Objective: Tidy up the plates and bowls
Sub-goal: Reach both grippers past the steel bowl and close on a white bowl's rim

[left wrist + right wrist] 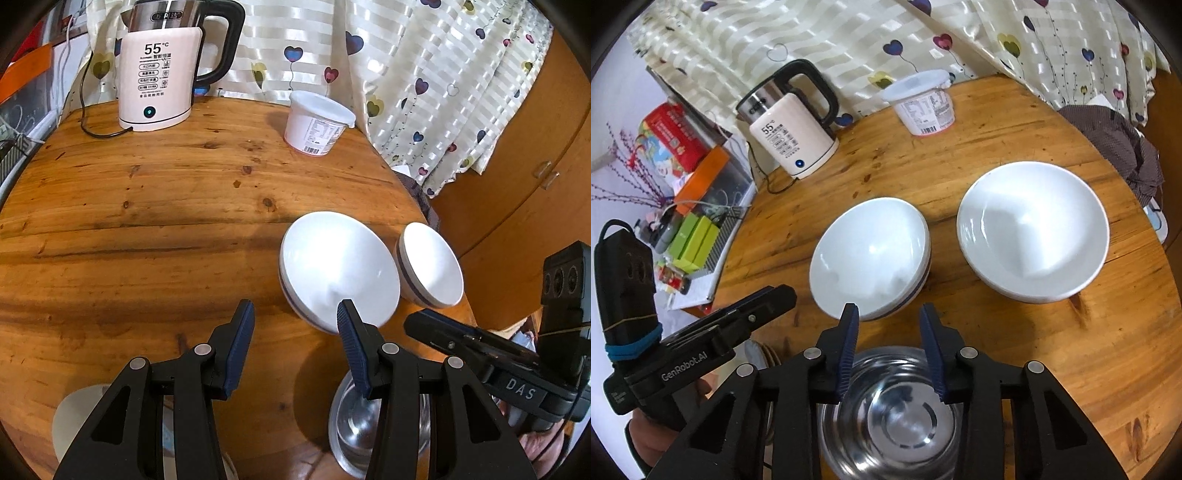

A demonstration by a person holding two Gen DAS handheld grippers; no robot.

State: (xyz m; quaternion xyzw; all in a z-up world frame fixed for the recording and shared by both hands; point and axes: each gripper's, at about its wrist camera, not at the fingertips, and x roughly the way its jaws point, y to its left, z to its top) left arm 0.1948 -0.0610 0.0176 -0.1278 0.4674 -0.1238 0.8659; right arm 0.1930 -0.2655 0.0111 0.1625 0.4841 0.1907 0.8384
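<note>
Two grippers poised over bowls on a round wooden worktop (1015,122).

The right gripper (889,347) hovers with its jaws parted, holding nothing, directly above a steel bowl (897,417); just ahead sits a blue-banded white bowl (870,258), and ahead to its right a wider white bowl (1034,229). The left gripper (295,347) is also spread wide and empty, the banded bowl just beyond its right fingertip. A kettle (159,74) and lidded tub (317,122) stand far ahead.
</note>
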